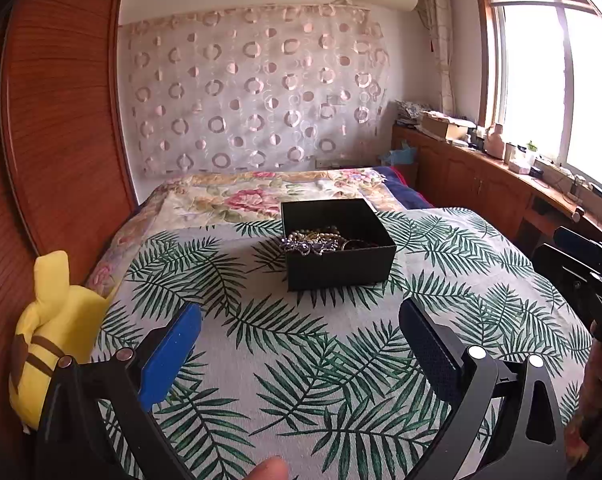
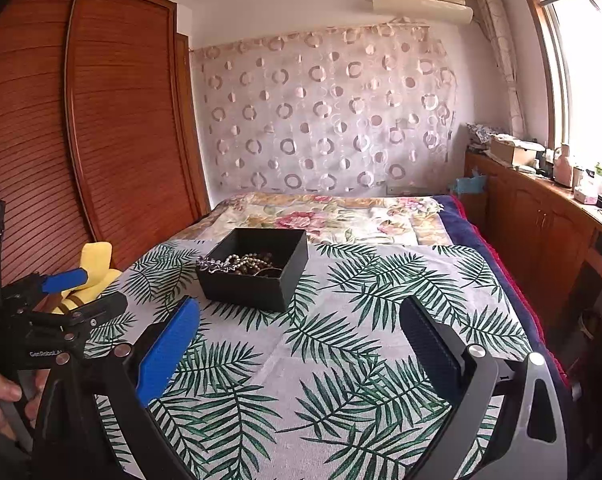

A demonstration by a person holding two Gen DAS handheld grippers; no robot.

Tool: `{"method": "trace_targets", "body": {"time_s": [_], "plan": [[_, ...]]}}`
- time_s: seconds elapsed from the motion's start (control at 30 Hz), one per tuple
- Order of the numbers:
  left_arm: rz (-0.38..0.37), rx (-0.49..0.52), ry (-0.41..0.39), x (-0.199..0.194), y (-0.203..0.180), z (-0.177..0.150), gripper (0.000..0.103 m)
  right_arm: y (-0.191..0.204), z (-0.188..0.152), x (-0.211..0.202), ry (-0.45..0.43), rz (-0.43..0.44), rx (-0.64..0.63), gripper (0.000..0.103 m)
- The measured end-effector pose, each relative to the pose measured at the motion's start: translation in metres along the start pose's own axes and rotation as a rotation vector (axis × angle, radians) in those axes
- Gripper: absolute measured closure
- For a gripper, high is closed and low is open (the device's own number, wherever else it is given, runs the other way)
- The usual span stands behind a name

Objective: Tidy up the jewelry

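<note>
An open black box sits on the leaf-print cloth over the bed. Inside lies a tangle of jewelry: bead strands, dark bangles and a purple-silver piece draped over the box's near-left rim. My left gripper hovers open in front of the box, nothing between its blue pads. My right gripper is also open and empty, just short of the box, slightly to its right. In the right wrist view the left gripper shows at the left edge, held by a hand.
A yellow plush toy lies at the bed's left edge against the wooden wardrobe. A floral quilt covers the far bed. A cluttered wooden counter runs under the window on the right.
</note>
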State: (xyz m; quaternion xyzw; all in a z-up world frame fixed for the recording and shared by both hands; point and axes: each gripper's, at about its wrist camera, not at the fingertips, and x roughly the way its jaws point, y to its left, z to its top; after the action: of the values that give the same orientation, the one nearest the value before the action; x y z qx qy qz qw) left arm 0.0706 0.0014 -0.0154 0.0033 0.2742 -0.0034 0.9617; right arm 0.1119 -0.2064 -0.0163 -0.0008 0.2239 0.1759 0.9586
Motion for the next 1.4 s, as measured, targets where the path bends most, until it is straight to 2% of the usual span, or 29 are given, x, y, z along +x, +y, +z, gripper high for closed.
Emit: {"method": "trace_targets", "body": {"time_s": [0.8, 1.4], "plan": [[0.008, -0.013, -0.003, -0.004, 0.001, -0.002, 0.007, -0.002, -0.003, 0.001, 0.002, -0.018, 0.013, 0.002], [0.014, -0.011, -0.049, -0.018, 0.001, 0.001, 0.007, -0.004, -0.005, 0.0, -0.001, -0.016, 0.018, 0.002]]}}
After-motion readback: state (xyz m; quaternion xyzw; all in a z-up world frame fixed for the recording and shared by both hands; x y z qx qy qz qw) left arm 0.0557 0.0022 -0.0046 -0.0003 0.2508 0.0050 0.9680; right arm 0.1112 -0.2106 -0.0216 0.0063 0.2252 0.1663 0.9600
